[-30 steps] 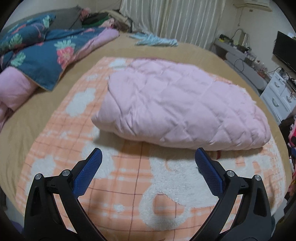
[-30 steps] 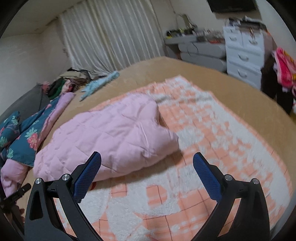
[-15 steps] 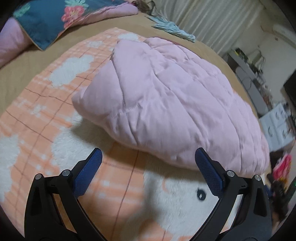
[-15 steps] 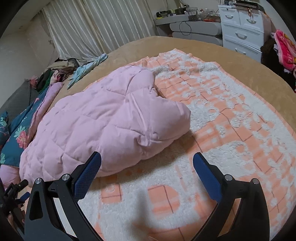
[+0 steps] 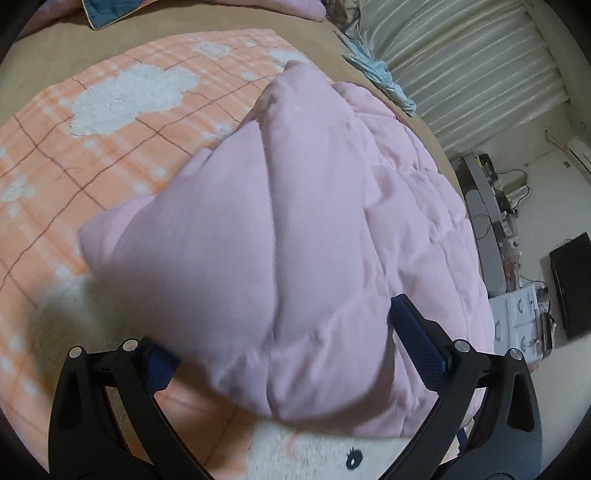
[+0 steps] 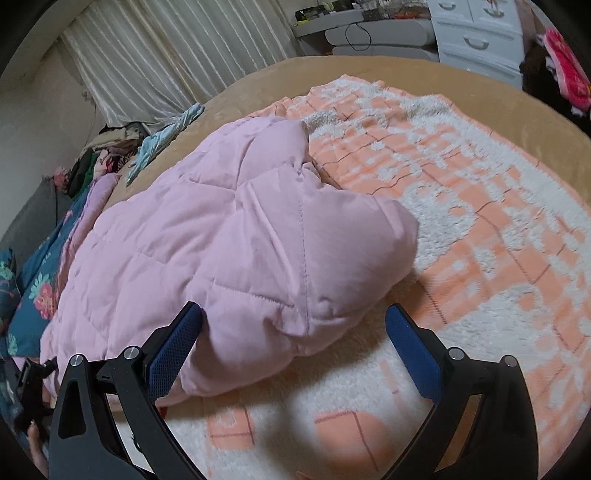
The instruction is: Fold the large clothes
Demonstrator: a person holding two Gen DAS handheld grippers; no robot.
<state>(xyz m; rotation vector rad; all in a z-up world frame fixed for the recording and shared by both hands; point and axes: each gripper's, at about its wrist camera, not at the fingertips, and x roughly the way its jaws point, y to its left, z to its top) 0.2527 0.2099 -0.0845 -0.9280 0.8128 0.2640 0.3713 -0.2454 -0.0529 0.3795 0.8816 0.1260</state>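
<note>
A puffy pink quilted garment [image 5: 314,221] lies folded in a thick bundle on an orange-and-white checked blanket [image 5: 110,122]. My left gripper [image 5: 284,332] is open, and the bundle's near corner bulges between its blue pads [image 5: 417,336], hiding most of the left pad. In the right wrist view the same pink garment [image 6: 229,251] fills the middle. My right gripper [image 6: 293,328] is open around its near right corner, with the left pad [image 6: 173,339] against the fabric and the right pad standing off it over the blanket [image 6: 480,221].
The blanket lies on a tan bed cover [image 6: 369,74]. A blue floral duvet [image 6: 33,295] and a clothes pile [image 6: 107,147] lie at the bed's far side by the curtains [image 6: 184,55]. White drawers [image 6: 476,33] and a desk stand past the bed. A light blue cloth [image 5: 380,81] lies near the curtain.
Both grippers have moved forward and down onto the pink bundle. Its corners, clear of the fingers earlier, now sit between the open jaws.
</note>
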